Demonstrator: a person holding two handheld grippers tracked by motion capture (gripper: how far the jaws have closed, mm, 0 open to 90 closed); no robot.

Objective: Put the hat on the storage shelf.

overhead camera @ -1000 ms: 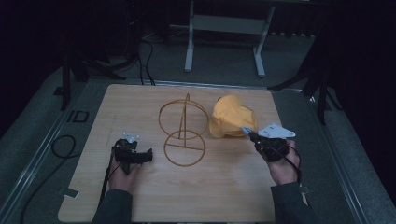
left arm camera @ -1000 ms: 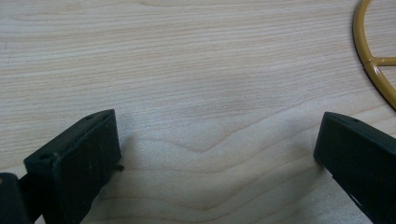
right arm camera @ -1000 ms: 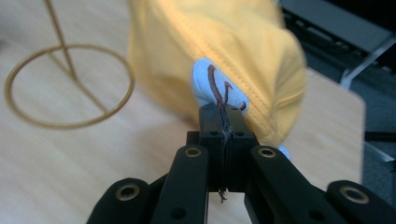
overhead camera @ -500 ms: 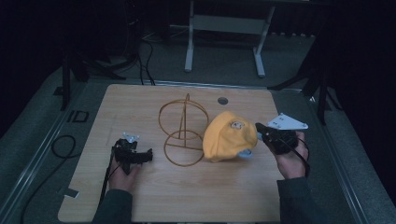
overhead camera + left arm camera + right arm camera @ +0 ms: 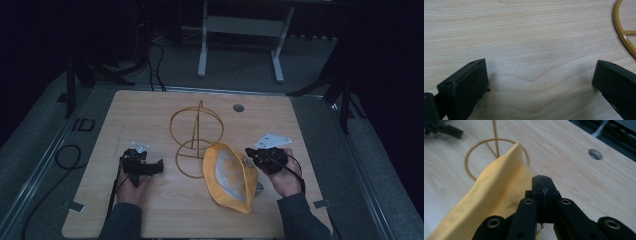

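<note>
Golden wire stand (image 5: 196, 139) seemingly touches yellow cap (image 5: 231, 176).

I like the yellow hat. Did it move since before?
Yes. The yellow hat, pinched in the right claw, came from behind the wire stand toward the table's near edge, inside now showing.

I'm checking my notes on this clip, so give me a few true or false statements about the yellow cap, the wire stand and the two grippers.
1. The right gripper is shut on the yellow cap. True.
2. The yellow cap sits on top of the wire stand. False: it hangs from the right gripper, its edge by the stand's base ring.
3. The left gripper has its jaws open over bare table. True.
4. The left gripper holds the wire stand. False: nothing is between its jaws.
5. The cap shows its pale inside in the high view. True.
</note>
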